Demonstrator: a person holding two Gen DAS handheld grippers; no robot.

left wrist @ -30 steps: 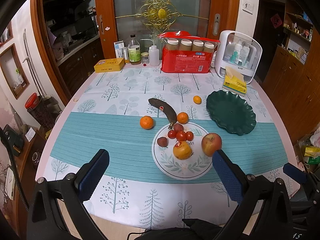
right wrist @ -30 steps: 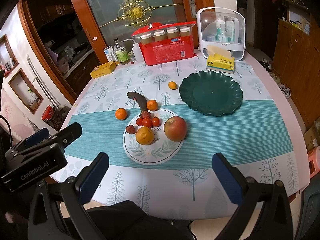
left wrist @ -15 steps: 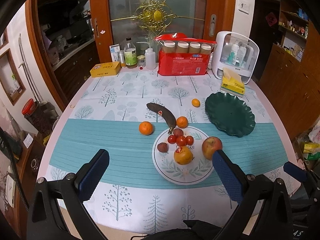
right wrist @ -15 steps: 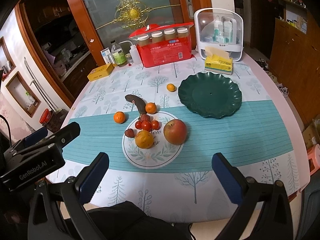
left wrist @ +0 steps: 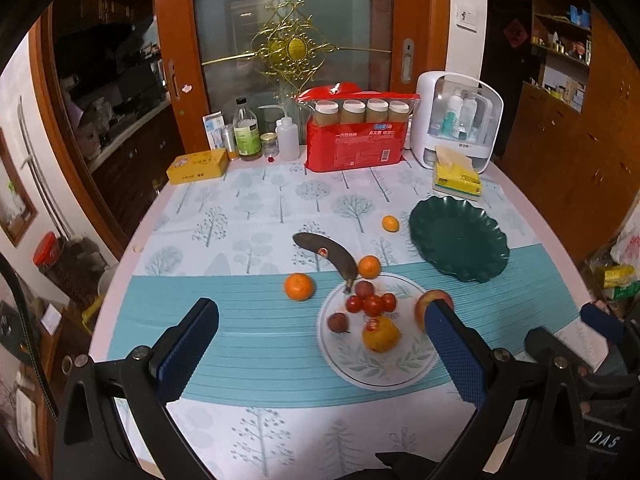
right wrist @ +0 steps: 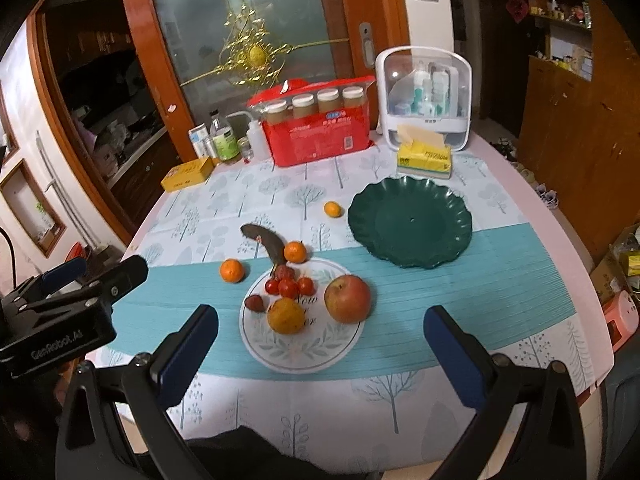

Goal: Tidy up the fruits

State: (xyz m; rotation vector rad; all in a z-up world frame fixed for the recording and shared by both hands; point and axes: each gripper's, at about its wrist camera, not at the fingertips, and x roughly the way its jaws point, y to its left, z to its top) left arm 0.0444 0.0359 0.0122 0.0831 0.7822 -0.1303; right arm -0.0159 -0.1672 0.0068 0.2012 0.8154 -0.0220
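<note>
At the centre of the right wrist frame, your round red-and-yellow apple (right wrist: pixel 347 298) sits on the white leaf-patterned plate (right wrist: pixel 303 354), straight ahead of the right gripper (right wrist: pixel 320 354), which is nearer it. The empty dark green scalloped plate (right wrist: pixel 410 222) lies up and right. Both grippers, left gripper (left wrist: pixel 320 354) included, gape released, empty. Since a second ago, both have backed off slightly; the fruit hasn't moved.

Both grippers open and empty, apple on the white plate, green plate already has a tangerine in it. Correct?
Not quite: the green plate is empty. The small tangerine lies on the tablecloth beside its rim, as the right wrist view shows. The rest holds: left gripper and right gripper open and empty, apple on the white plate.
</note>
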